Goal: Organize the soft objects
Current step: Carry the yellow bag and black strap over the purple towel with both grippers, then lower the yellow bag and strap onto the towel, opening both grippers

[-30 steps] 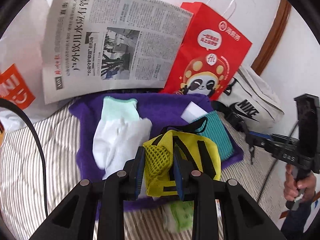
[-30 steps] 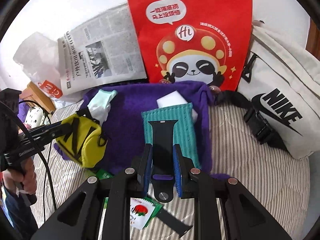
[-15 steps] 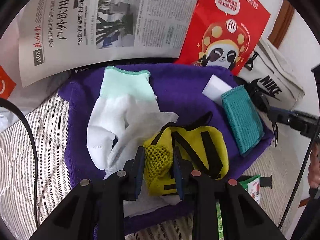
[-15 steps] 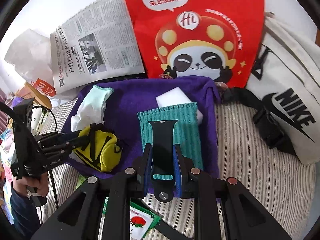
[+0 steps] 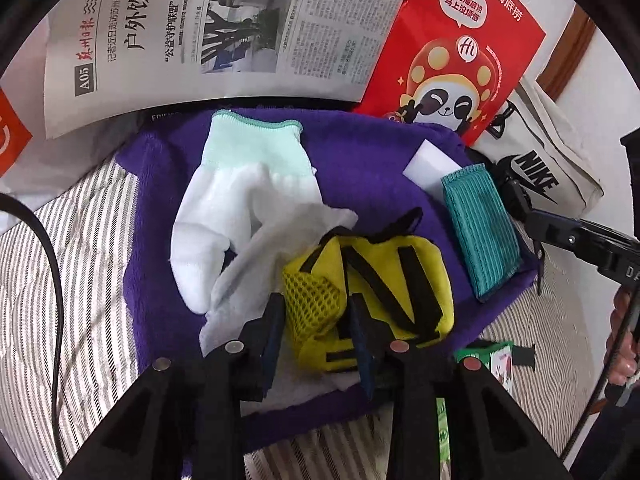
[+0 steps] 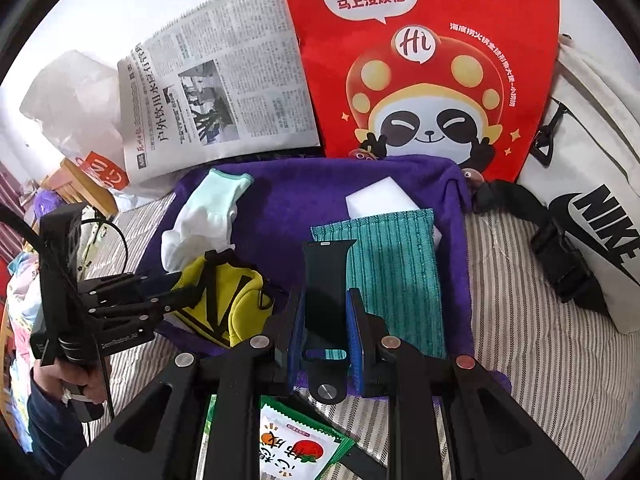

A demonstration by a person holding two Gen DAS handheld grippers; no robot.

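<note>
1. Looking along the left gripper: jaws pinching the mesh end of one yellow pouch, which rests on the purple towel, touching the one white glove and a white cloth under it. One teal cloth at the towel's right edge, half over one white sponge.
2. Risk here, as a judgement: releasing too early could leave the pouch slumped on the glove; dragging could snag the white cloth.
3. Looking along the right gripper: jaws pressed on one black strap, held upright over the teal cloth, near the towel.
4. Risk, again judged: the thin, smooth strap may slip or twist between the pads; lowering blind could ruck the teal cloth.
5. Also counted: one newspaper, one red bag, one Nike bag, one sachet on the striped sheet.
</note>
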